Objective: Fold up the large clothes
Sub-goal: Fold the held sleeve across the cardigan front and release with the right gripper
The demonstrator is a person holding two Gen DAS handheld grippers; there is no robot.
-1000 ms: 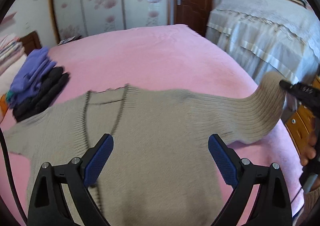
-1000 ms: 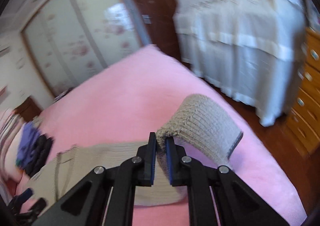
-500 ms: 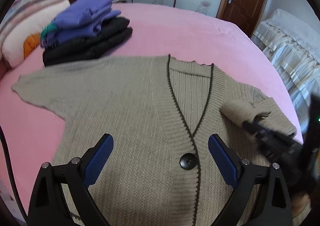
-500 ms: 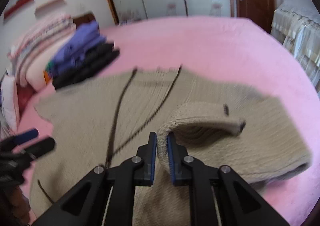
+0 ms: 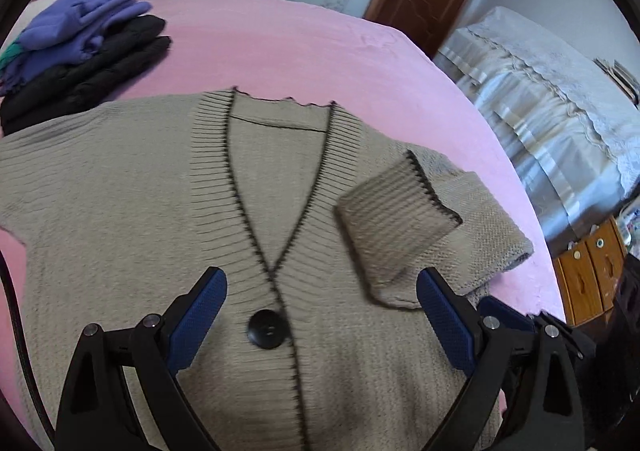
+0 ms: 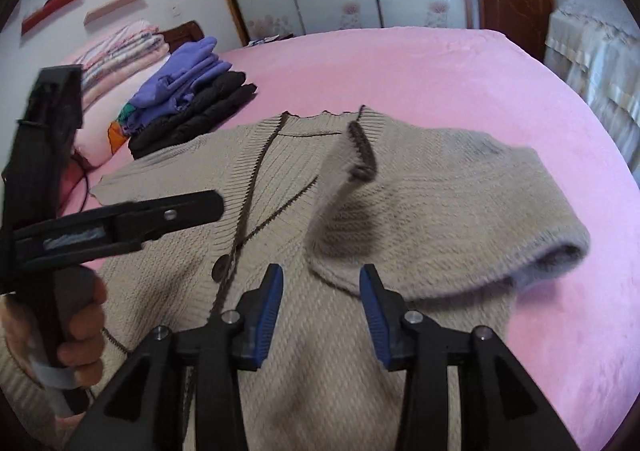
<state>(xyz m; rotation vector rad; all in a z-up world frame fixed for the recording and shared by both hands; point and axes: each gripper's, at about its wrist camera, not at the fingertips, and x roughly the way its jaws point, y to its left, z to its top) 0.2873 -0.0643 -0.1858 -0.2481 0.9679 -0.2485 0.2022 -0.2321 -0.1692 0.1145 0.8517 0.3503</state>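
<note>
- At the far left of the bed (image 5: pixel 304 31), which is covered in pink, a stack of folded clothes (image 5: pixel 84 43) sits with purple garments on top of black ones; it lies just beyond the cardigan's spread left sleeve.
- In the right wrist view a hand (image 6: pixel 78 335) grips the handle of the left claw (image 6: pixel 208 207), which reaches in from the left edge above the knit.
- The left claw (image 5: pixel 320 315) stands wide open with nothing between its blue pads; it hovers over the cardigan's front, the pads (image 5: pixel 196 315) apart on either side of the button.
- The beige knit cardigan (image 5: pixel 132 219) lies flat, front up, across the near half of the bed, its dark-edged V-neck pointing down to a single black button (image 5: pixel 267 329).
- The right sleeve (image 6: pixel 452 219) is folded inward over the chest, its ribbed cuff (image 5: pixel 394 207) with a dark edge resting just right of the neckline.
- The right claw (image 6: pixel 320 305) has just been opening: its jaws are parted about halfway and the folded sleeve edge lies loose ahead of them, not pinched by the pads.
- Only a sliver of the right claw (image 5: pixel 504 313) shows in the left wrist view, behind the left claw's right finger.
- Off to the right beyond the bed stands furniture draped in a pale lace-trimmed cover (image 5: pixel 552 99).
</note>
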